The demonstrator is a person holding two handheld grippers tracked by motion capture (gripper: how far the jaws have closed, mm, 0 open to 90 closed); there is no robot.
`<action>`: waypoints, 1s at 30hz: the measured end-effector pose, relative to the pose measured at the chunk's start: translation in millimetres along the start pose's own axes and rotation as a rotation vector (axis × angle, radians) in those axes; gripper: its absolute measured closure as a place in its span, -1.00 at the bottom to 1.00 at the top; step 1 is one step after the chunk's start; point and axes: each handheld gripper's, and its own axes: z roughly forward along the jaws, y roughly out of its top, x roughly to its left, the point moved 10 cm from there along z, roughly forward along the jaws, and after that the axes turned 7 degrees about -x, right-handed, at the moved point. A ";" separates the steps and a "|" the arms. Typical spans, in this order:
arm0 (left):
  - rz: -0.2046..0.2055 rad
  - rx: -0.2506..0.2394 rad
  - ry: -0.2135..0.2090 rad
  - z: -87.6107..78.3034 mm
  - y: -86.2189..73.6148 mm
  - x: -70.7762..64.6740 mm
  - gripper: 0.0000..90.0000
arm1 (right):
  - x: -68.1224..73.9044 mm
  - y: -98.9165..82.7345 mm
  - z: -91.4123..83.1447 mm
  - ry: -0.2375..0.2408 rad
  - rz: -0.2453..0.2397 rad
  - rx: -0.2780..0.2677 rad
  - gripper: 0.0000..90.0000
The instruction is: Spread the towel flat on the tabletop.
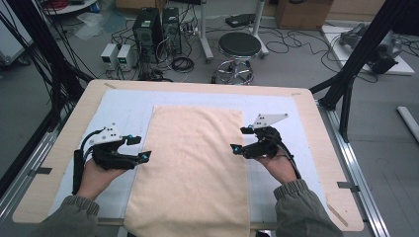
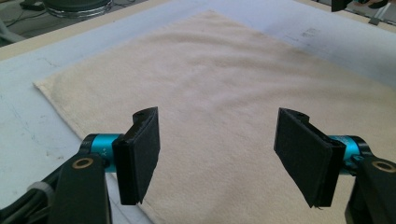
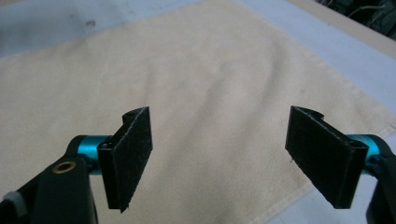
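A cream towel (image 1: pixel 192 168) lies flat in the middle of the desk (image 1: pixel 316 128), on a pale blue-white mat (image 1: pixel 123 108). Its long axis runs from the person's edge toward the far edge, and its near end reaches the desk's front edge. Bare mat stays open on both long sides. The cloth is soft terry, rectangular, with slight ripples. The left gripper (image 1: pixel 144 157) hovers at the towel's left edge, jaws wide and empty. The right gripper (image 1: pixel 236 148) hovers at the right edge, jaws also wide, holding nothing. Both point inward across the towel.
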 end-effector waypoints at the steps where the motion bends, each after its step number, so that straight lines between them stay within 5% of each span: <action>1: 0.003 -0.002 -0.001 0.9 1.5 0.7 -0.29 | -0.1 0.7 0.1 0.000 0.002 -0.004 -0.51; 30: -0.005 0.014 0.006 17.3 2.5 9.6 -0.28 | -11.5 8.2 10.4 -0.006 0.001 0.028 -0.51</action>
